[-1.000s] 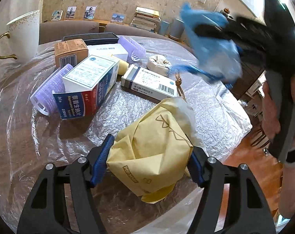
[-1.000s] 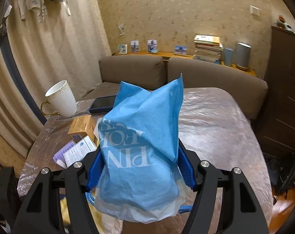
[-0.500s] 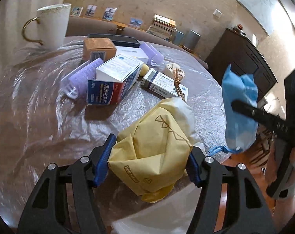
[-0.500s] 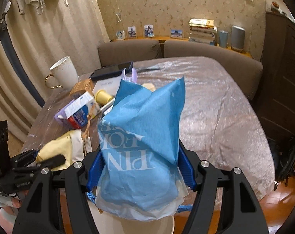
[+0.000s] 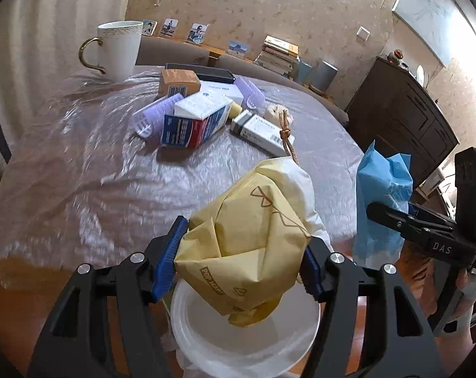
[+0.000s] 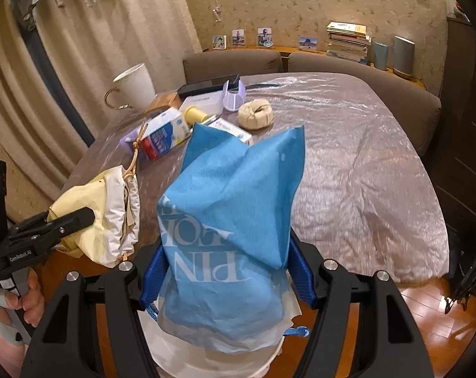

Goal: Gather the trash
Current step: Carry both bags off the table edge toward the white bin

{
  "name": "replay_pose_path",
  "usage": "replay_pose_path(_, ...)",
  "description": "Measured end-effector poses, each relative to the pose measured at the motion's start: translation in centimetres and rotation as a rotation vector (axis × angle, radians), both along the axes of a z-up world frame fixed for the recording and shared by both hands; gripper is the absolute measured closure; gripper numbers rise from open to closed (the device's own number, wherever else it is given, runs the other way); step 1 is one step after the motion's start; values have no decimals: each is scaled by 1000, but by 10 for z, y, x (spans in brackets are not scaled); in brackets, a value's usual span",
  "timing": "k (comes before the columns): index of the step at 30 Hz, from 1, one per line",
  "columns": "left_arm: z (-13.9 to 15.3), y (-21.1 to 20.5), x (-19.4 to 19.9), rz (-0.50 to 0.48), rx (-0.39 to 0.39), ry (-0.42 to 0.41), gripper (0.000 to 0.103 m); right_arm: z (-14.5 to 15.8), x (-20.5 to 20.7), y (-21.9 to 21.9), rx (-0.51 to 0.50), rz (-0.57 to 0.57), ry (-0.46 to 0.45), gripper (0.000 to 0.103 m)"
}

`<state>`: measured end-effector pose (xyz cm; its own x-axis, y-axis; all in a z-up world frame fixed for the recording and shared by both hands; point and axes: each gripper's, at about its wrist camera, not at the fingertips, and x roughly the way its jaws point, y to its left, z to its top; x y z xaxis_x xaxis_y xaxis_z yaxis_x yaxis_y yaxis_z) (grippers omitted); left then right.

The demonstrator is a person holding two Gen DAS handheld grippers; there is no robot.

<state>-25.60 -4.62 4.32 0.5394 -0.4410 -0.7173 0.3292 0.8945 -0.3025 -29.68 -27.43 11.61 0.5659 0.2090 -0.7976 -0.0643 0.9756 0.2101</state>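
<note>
My left gripper [image 5: 238, 261] is shut on a crumpled yellow paper bag [image 5: 247, 236] and holds it above a white bin [image 5: 244, 337] off the table's near edge. My right gripper [image 6: 228, 271] is shut on a blue paper bag [image 6: 231, 220], also over the white bin [image 6: 212, 362]. The blue bag [image 5: 382, 201] and right gripper show at the right of the left wrist view. The yellow bag [image 6: 102, 217] shows at the left of the right wrist view.
On the plastic-covered table [image 5: 80, 170] lie a red, white and blue carton [image 5: 193, 119], purple hair rollers [image 5: 152, 116], a white box [image 5: 260, 132], a brown box [image 5: 178, 82], a beige knotted bundle [image 6: 255, 114] and a white mug [image 5: 118, 50]. A dark cabinet [image 5: 401, 116] stands right.
Both grippers have pulled back from over the table to its near edge with their bags. The white bin has come into view beneath both.
</note>
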Motion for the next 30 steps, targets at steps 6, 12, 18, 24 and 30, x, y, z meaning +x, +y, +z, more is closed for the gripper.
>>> replay_pose_path(6, -2, -2, -25, 7, 39, 6, 38, -8, -25, 7, -22, 35, 24, 37)
replay_pose_path(12, -9, -6, -47, 12, 72, 20, 38, -18, -39, 11, -25, 55, 55, 37)
replay_pose_path(18, -22, -13, -61, 6, 117, 43, 38, -29, -53, 8, -23, 55, 88, 37)
replay_pose_path(24, -40, -18, -68, 3, 141, 73, 38, -45, -61, 11, -39, 63, 130, 37)
replay_pose_path(30, -62, -21, -71, 4, 181, 107, 38, -61, -64, 18, -81, 73, 156, 37)
